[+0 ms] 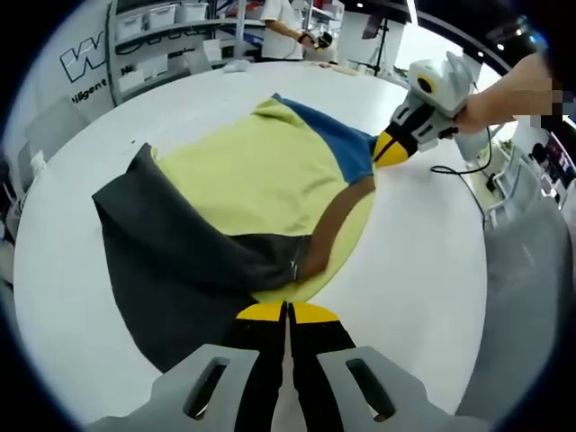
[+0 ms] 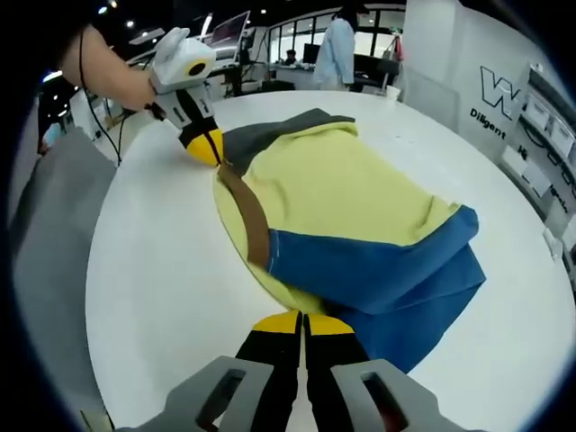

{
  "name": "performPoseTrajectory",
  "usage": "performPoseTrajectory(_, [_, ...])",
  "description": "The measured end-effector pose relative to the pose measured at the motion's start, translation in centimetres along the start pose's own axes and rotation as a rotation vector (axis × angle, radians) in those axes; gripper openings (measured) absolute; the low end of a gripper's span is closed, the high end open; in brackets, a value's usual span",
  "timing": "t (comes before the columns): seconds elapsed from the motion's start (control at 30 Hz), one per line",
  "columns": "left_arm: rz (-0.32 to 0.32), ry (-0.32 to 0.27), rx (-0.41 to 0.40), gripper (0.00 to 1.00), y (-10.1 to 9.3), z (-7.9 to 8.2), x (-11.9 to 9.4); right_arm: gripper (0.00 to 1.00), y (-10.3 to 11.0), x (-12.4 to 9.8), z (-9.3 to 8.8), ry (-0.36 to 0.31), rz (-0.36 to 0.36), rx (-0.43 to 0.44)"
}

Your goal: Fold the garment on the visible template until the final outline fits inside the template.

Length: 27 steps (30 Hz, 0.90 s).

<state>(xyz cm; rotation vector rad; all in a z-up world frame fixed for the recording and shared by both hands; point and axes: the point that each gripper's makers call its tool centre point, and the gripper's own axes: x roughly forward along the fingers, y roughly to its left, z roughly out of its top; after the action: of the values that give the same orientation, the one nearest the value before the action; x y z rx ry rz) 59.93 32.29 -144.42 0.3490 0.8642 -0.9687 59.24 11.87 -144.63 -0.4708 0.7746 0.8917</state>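
Observation:
A garment [image 1: 261,171] lies spread on a round white table [image 1: 414,270]. Its body is yellow, with a dark grey sleeve [image 1: 162,261], a blue sleeve [image 1: 337,135] and a brown band [image 1: 333,225]. My left gripper [image 1: 288,312] is shut, its yellow tips pinching the garment's near yellow edge beside the grey sleeve. My right gripper [image 1: 391,148] meets the far edge where blue and brown join. In the right gripper view the garment [image 2: 342,189] runs away from my shut right gripper [image 2: 304,322], which pinches the edge by the blue sleeve [image 2: 396,288]. The left gripper [image 2: 202,144] holds the far end.
A person's hand [image 1: 504,90] holds the right gripper. A black cable [image 1: 454,171] lies on the table beyond it. Grey fabric [image 2: 54,207] hangs beside the table's edge. Shelves with bins [image 1: 153,27] and standing people [image 2: 337,49] are in the background.

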Motion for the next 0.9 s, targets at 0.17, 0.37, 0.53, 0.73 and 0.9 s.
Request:
performPoseTrajectory(0.17, [-0.005, 0.003, -0.008, 0.0, -1.2, -1.0, -0.6, 0.0, 1.7, -0.5, -0.5, 0.0, 0.008, 0.007])
performPoseTrajectory(0.37, [-0.013, 0.01, -0.01, 0.0, -2.5, -2.2, -1.4, 0.0, 3.8, -1.2, -1.0, -0.003, 0.022, 0.015])
performPoseTrajectory(0.53, [-0.025, 0.014, -0.005, 0.0, -3.5, -2.9, -1.9, 0.0, 5.1, -1.7, -1.3, -0.003, 0.034, 0.005])
performPoseTrajectory(0.73, [-0.039, 0.016, 0.013, 0.0, -4.1, -3.3, -2.2, 0.0, 5.7, -2.3, -1.1, -0.014, 0.034, -0.012])
performPoseTrajectory(0.9, [-0.036, -0.013, 0.029, 0.0, -4.2, -2.8, -3.3, 0.0, 5.8, -3.0, 0.0, -0.049, 0.021, -0.043])
